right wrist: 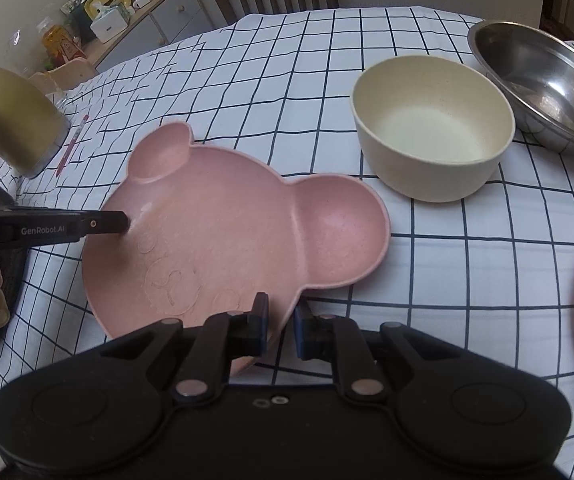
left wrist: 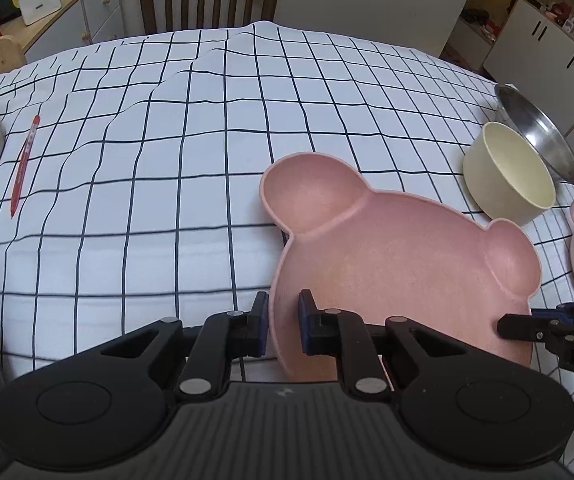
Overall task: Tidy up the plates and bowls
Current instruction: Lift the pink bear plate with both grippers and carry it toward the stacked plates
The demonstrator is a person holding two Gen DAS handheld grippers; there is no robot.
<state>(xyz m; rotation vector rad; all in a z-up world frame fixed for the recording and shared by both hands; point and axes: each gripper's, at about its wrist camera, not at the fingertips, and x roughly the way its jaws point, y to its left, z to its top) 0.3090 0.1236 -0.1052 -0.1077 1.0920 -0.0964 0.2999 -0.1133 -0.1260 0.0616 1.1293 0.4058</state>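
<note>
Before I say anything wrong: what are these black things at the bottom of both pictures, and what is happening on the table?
No robot here: a person holds a two-finger tool in each hand, and each tool carries a camera looking forward along its fingers. One picture comes from the left tool, the other from the right tool. Both are gripping the rim of the pink bear-shaped plate, one on each side. The plate lies on a table with a checked cloth. Nearby stand a cream bowl and a steel bowl. Further left lie a red pen and a gold-coloured jug.
</note>
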